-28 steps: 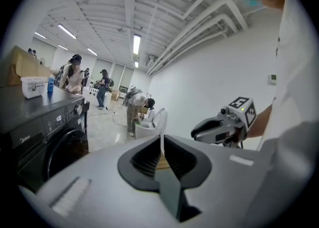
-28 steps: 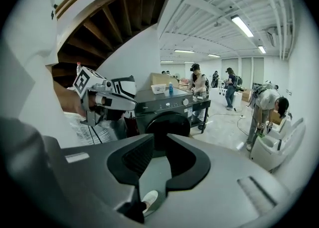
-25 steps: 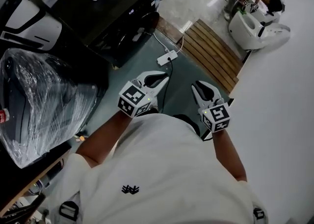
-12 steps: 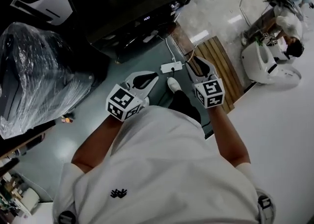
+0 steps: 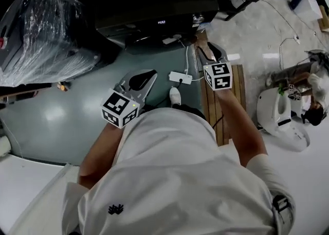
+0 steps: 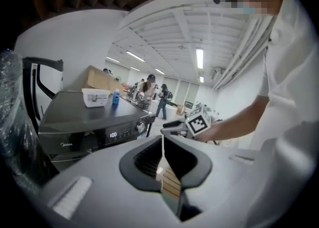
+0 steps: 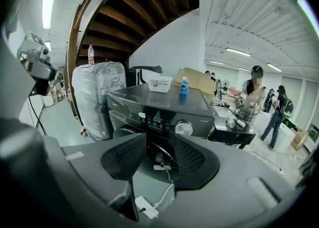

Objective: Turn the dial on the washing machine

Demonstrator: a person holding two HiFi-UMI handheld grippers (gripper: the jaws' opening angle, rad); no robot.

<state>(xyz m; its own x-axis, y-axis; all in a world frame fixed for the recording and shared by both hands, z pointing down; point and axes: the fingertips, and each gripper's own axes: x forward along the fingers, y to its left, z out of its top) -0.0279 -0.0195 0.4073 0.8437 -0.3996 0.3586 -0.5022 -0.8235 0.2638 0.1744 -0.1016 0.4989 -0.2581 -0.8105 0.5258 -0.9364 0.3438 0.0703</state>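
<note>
Judging the approach as the step in hand, I have my right tool [image 7: 159, 141] spread and empty, its jaws having just been opening; my left tool [image 6: 163, 138] is pressed together. Ahead, slightly right of the right tool, the dial [image 7: 183, 128] sits on the washing machine [image 7: 144, 103], well apart. Next I must straddle the dial squarely, then pinch.

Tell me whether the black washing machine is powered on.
On: the black front-loading washing machine shows lit white digits on its panel display, left of the round silver dial.

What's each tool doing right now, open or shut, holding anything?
Left tool: shut, holding nothing.
Right tool: open, its jaws have just been opening, nothing between them.
</note>
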